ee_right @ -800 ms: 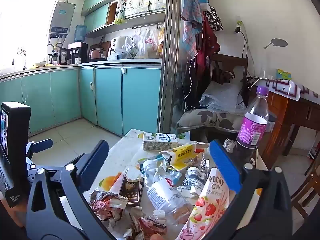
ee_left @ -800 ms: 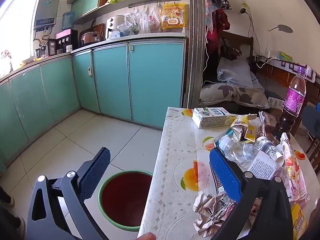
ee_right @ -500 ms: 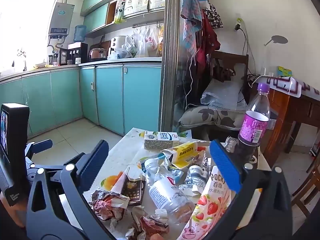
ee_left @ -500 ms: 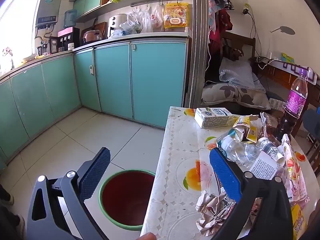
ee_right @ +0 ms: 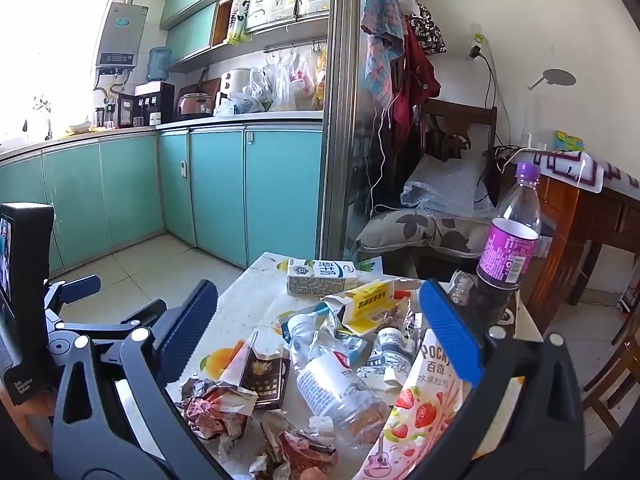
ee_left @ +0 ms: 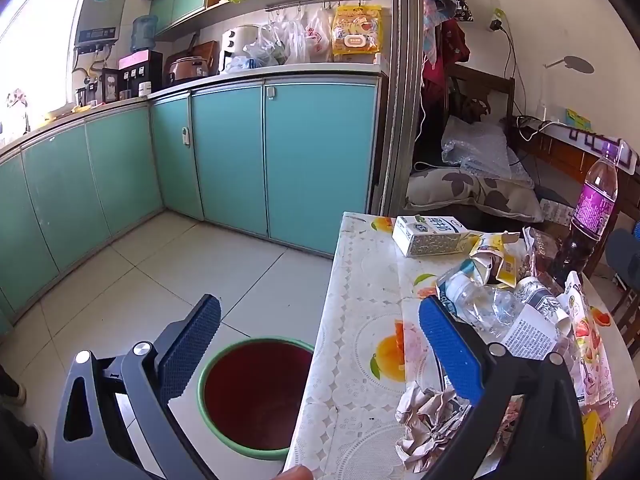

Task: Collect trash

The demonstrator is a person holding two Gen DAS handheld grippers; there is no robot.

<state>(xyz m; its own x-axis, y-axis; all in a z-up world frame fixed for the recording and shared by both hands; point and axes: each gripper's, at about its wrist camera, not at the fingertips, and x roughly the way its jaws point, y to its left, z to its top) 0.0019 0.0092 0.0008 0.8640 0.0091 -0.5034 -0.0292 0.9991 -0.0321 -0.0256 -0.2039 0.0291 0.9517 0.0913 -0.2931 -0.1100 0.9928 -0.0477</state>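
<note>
Spreading across the desk point(ee_right: 256, 280) under its fruit-print cloth lies the trash, with the green-rimmed bin point(ee_left: 256, 396) on the floor just beside the desk's edge. An upright purple-label bottle point(ee_right: 510, 240) stands at the far side; a crushed clear bottle point(ee_right: 336, 380), a Pocky bag point(ee_right: 420, 404), a milk carton point(ee_right: 320, 276) and crumpled wrappers point(ee_right: 216, 404) lie nearer. Both the left hand-held gripper point(ee_left: 316, 344) and the right hand-held gripper point(ee_right: 316, 332) are released, jaws wide, holding nothing. Picking looks not yet begun; next, one gripper likely must descend and close on a piece.
</note>
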